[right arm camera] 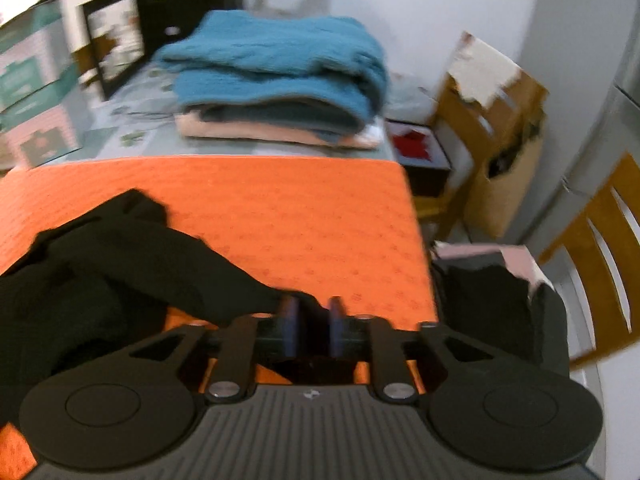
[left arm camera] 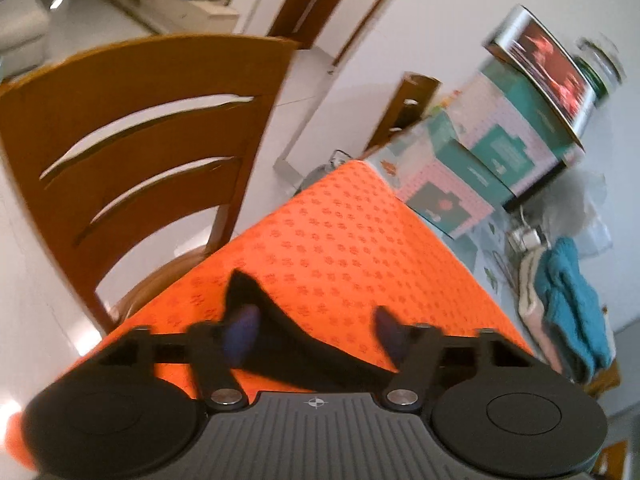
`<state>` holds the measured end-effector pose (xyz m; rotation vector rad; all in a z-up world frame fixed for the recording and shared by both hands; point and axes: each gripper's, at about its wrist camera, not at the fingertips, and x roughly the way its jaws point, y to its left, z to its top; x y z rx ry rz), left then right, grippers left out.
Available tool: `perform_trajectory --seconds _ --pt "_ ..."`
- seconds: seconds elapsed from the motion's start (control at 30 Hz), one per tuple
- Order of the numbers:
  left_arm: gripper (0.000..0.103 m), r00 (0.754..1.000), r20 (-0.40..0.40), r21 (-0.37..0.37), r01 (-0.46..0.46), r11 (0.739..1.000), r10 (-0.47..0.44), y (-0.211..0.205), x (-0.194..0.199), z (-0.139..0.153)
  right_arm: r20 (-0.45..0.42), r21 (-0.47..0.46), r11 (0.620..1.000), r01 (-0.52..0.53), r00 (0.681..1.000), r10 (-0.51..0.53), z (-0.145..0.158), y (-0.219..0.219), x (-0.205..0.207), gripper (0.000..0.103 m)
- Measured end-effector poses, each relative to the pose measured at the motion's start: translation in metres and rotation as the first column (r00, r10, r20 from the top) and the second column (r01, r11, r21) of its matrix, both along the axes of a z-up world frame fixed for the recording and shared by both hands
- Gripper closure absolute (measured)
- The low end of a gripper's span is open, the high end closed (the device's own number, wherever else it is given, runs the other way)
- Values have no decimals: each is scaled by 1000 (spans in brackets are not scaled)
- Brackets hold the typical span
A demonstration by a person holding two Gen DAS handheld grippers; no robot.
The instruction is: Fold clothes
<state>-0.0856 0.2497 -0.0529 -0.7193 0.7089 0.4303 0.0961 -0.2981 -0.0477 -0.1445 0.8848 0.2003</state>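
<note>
A black garment (right arm camera: 100,264) lies crumpled on the orange patterned cloth (right arm camera: 280,208) at the left of the right wrist view. One stretched end of it runs into my right gripper (right arm camera: 314,330), whose blue pads are shut on the fabric. In the left wrist view a strip of the black garment (left arm camera: 288,336) crosses the orange cloth (left arm camera: 340,248) between the fingers of my left gripper (left arm camera: 316,334). That gripper stands open, its left blue pad (left arm camera: 240,336) over the fabric, its right pad beside it.
Folded clothes, a teal sweater (right arm camera: 280,68) on top, are stacked behind the orange cloth. Boxes (left arm camera: 492,148) and a jar stand at the table's back. A wooden chair (left arm camera: 132,152) is by the left edge, another chair (right arm camera: 600,256) and a dark basket (right arm camera: 496,304) at the right.
</note>
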Motion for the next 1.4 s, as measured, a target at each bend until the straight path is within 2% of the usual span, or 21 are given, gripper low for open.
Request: perform_trajectory --seconds 0.07,0.13,0.27,0.4,0.5,0.63,0.67,0.83,1.0,1.13,1.4 --pt "17 998 -2 30 63 998 -63 -11 10 3 -9 11 999 -46 999 46 -1 8 -3 60" --pt "16 992 -5 53 128 990 -128 -23 20 5 -17 23 995 -92 996 92 -3 16 -7 57" --pt "16 967 -11 39 256 966 -255 -50 40 -2 -31 40 979 -198 980 199 -4 44 -1 53" --pt "16 932 -26 19 362 932 -361 -76 60 -13 -54 60 961 -269 961 272 -10 71 8 50" --pt "16 902 -41 12 431 902 -430 -94 73 -22 -80 77 949 -306 947 312 -19 88 13 44" --pt "15 849 -104 10 522 853 -519 -117 90 -38 -122 106 943 -315 937 327 -32 102 15 36" --pt "15 842 -114 10 532 847 -528 -120 92 -41 -133 114 943 -312 936 325 -35 105 15 35" --pt "14 848 -114 1 522 853 -518 -117 88 -41 -141 143 943 -302 936 321 -40 117 6 33" --pt "14 853 -115 -8 511 859 -509 -113 83 -41 -93 125 916 -382 914 394 -31 137 -17 29" --pt "13 858 -116 -15 503 864 -501 -111 80 -41 -52 128 857 -499 859 509 -22 167 -33 28" --pt "13 908 -95 -16 410 912 -409 -81 44 -25 -31 126 744 -656 747 664 -15 236 -53 28"
